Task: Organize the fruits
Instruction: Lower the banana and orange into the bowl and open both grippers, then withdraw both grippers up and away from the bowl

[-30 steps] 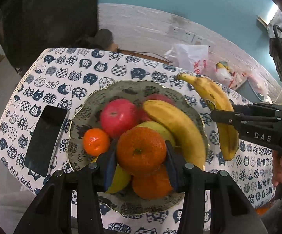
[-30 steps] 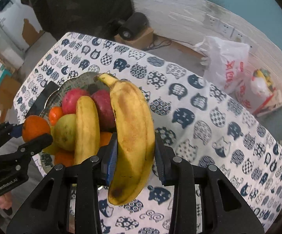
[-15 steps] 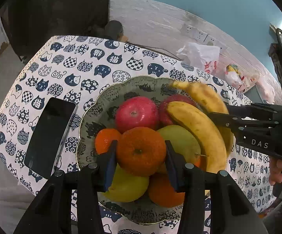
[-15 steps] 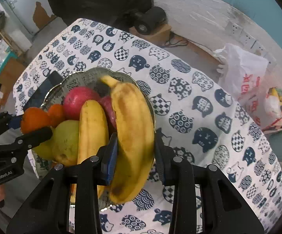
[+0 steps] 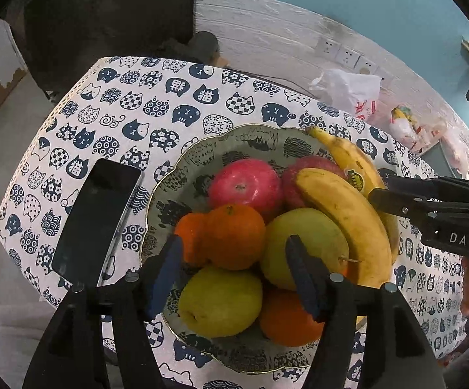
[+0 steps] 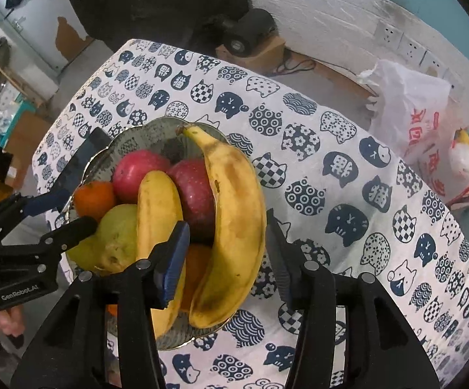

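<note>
Left wrist view: the orange (image 5: 234,236) sits in the bowl (image 5: 182,165) between the left gripper (image 5: 234,272) jaws, which have just been opening, pads clear; the right gripper (image 6: 228,256) has likewise been parting its jaws around the banana (image 6: 234,214) lying on the bowl's edge; both should lift straight away, not nudging the pile; a phone (image 5: 95,220) lies beside, on the cat-print tablecloth (image 5: 156,97); a white wall with sockets stands beyond.

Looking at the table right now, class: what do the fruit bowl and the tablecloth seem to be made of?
Fruit bowl: probably glazed ceramic, judging by its hard scalloped rim with a thin gold edge and printed cat pattern; slightly shiny. Tablecloth: woven fabric, matte, printed with cat faces, and it drapes softly over the table edge.
</note>
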{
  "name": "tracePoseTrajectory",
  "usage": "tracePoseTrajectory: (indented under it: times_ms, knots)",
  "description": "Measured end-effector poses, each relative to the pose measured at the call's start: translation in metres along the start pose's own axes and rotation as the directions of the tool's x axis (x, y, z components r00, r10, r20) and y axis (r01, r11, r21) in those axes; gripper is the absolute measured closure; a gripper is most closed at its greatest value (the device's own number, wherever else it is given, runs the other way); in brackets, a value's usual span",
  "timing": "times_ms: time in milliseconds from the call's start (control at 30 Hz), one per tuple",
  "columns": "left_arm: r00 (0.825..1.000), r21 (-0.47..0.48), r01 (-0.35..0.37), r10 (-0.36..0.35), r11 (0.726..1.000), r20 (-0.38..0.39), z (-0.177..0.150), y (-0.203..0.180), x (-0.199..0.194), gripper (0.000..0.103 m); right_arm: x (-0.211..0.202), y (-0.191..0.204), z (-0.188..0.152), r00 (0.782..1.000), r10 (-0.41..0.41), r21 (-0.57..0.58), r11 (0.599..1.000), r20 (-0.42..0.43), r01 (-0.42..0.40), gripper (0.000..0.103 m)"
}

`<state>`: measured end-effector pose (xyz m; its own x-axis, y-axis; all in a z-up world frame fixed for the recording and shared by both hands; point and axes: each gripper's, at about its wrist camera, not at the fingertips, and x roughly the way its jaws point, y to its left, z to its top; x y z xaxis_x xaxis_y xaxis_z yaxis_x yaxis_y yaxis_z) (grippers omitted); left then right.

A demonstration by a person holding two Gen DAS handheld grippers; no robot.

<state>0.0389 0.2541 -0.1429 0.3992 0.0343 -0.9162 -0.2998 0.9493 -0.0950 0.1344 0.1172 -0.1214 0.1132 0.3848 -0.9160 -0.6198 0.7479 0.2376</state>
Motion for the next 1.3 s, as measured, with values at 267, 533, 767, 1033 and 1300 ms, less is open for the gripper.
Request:
tracePoseTrajectory:
  times_ms: [267, 533, 767, 1033, 1300]
  knots:
    - [1.0, 0.055, -0.019, 0.018, 0.998, 0.008, -0.007, -0.013, -0.014, 0.03, -0.022, 0.0, -0.006, 0.999, -0.019, 0.023, 1.0, 0.043, 0.018, 0.049]
    - [0.999, 0.085, -0.03, 0.026, 0.996, 0.048, -0.014, -0.022, -0.045, 0.024, -0.057, 0.006, -0.02, 0.994, -0.053, 0.054, 0.997, 0.099, 0.048, 0.033]
    - [0.993, 0.137, -0.052, 0.038, 0.989, 0.108, -0.025, -0.037, -0.083, 0.018, -0.092, 0.015, -0.035, 0.985, -0.078, 0.072, 0.995, 0.153, 0.068, 0.026]
    - [0.985, 0.187, -0.09, 0.06, 0.978, 0.16, -0.032, -0.051, -0.116, 0.016, -0.133, 0.024, -0.052, 0.966, -0.125, 0.082, 0.991, 0.227, 0.108, 0.02]
    - [0.982, 0.215, -0.089, 0.05, 0.973, 0.182, -0.039, -0.065, -0.135, 0.011, -0.166, 0.027, -0.072, 0.945, -0.164, 0.094, 0.985, 0.282, 0.143, 0.019]
